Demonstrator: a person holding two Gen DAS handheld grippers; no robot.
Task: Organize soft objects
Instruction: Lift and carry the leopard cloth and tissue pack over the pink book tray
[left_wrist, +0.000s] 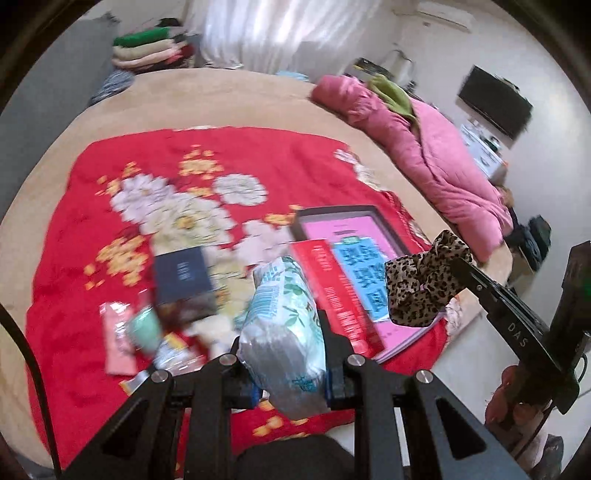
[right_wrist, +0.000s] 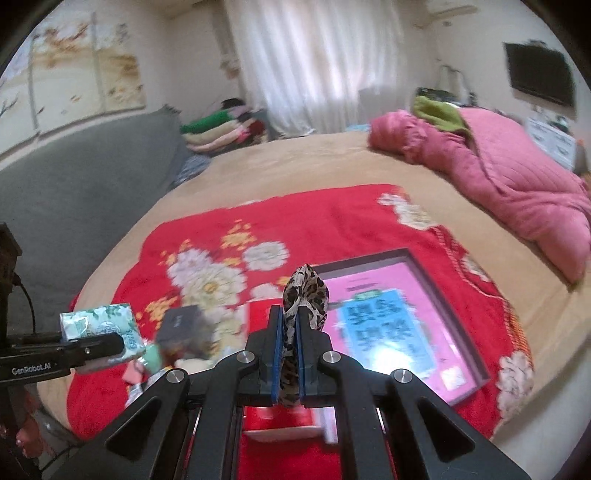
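My left gripper (left_wrist: 282, 339) is shut on a soft tissue pack (left_wrist: 284, 328), white with green leaf print, held above the red floral blanket (left_wrist: 184, 177). The pack also shows at the left of the right wrist view (right_wrist: 101, 325). My right gripper (right_wrist: 291, 332) is shut on a leopard-print fabric piece (right_wrist: 304, 295), pinched between the blue pads and held above the blanket. It shows at the right of the left wrist view (left_wrist: 424, 284).
On the blanket lie a framed pink and blue poster (right_wrist: 399, 325), a red book (left_wrist: 332, 291), a dark blue book (left_wrist: 183, 275) and small packets (left_wrist: 122, 332). A pink quilt (left_wrist: 424, 147) lies far right. Folded clothes (left_wrist: 147, 51) are stacked at the back.
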